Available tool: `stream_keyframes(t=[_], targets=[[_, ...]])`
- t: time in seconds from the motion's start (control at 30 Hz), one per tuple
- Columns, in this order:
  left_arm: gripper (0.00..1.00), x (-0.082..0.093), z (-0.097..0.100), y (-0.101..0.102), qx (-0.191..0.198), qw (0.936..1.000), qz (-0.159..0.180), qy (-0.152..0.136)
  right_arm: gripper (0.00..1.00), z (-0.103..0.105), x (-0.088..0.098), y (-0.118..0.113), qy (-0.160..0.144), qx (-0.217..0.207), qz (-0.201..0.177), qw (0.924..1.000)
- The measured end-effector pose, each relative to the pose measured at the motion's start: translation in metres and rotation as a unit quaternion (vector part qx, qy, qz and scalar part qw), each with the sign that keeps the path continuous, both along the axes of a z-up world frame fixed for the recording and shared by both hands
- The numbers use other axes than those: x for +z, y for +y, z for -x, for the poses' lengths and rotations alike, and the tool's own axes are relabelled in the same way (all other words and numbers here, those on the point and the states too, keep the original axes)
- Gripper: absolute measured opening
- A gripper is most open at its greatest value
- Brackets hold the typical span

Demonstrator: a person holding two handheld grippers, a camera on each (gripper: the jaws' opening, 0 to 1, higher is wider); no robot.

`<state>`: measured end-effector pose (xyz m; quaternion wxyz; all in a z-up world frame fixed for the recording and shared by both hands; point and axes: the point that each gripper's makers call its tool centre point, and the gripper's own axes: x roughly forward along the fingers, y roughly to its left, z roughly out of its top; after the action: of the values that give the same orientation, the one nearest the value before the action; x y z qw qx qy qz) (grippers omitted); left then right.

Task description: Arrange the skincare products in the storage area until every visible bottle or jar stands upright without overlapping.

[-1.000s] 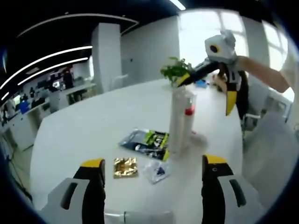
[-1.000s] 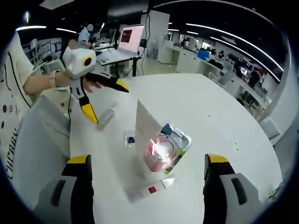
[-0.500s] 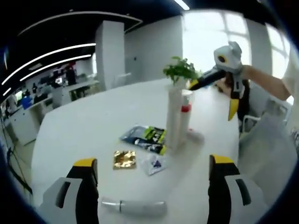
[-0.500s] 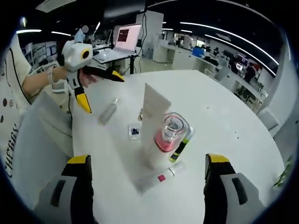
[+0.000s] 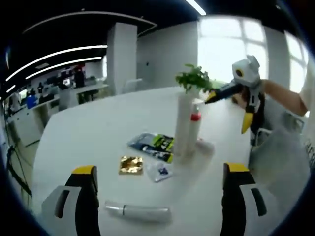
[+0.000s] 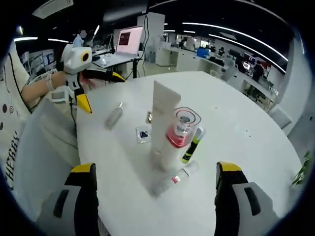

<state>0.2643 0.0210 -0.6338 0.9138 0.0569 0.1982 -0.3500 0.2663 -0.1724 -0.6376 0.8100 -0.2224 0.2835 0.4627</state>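
An open-plan office surrounds a large white round table (image 5: 98, 132). The left gripper view takes in a white square pillar (image 5: 121, 56), bright windows (image 5: 231, 44) and curved strip lights (image 5: 59, 56) on a dark ceiling. The right gripper view has rows of desks (image 6: 197, 56), a lit monitor (image 6: 128, 39) and a laptop (image 6: 106, 59) behind.

Tall tube (image 5: 184, 124) upright, apparently untouched.
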Motion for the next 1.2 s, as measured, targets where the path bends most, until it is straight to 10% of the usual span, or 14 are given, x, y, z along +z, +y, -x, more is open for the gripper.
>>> stream_keyframes(t=[0.57,1.2], targets=[[0.99,-0.007,0.011,0.006,-0.007,1.0,-0.002,0.005,1.0,0.006,-0.016,0.001,0.008,-0.024,-0.004,0.9997],[0.99,-0.02,0.018,0.006,-0.003,0.9996,0.005,0.029,0.89,0.005,-0.057,0.0,0.086,-0.071,-0.014,0.9937]])
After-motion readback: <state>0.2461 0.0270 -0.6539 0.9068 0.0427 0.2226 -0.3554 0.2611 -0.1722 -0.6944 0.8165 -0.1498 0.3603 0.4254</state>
